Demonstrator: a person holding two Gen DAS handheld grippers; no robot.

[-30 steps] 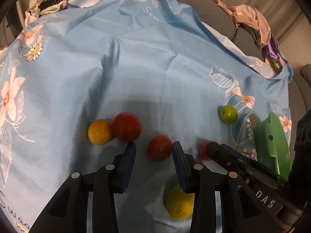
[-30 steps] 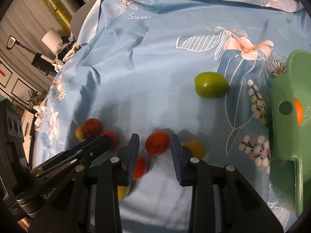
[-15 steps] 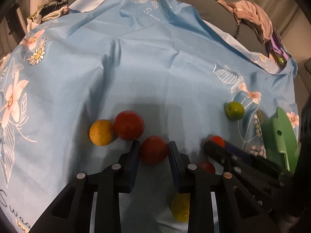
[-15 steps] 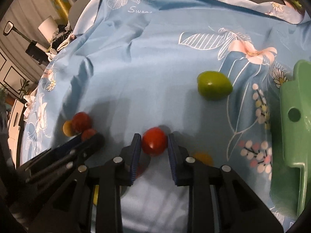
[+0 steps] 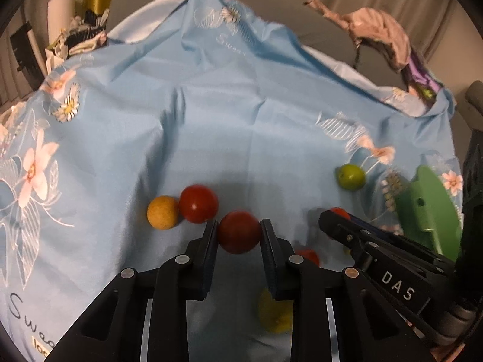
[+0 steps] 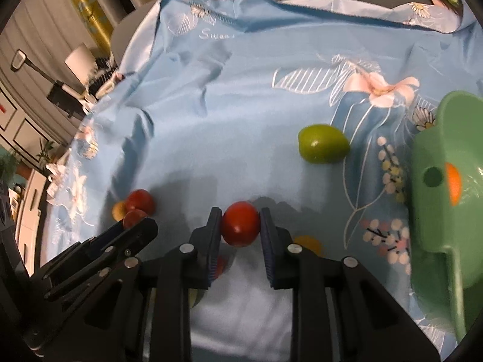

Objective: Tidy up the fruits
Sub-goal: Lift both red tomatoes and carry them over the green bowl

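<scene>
- Blue floral cloth (image 5: 241,126) carries scattered fruit.
- Left gripper (image 5: 239,233) has just clamped a round red fruit (image 5: 239,231); right gripper (image 6: 240,223) grips another red fruit (image 6: 240,223).
- Just beyond: second red ball (image 5: 198,203) touching an orange one (image 5: 162,212).
- Farther right: green fruit (image 6: 322,144), green bowl (image 6: 434,211).

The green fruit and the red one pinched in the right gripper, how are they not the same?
The green fruit is green and a bit pointed at one end; the red fruit is red and rounder. The green fruit lies free on the blue cloth, near the green bowl; the red fruit is squeezed between the pads of the right gripper. The green fruit looks a little bigger. Both are smooth and shiny.
</scene>
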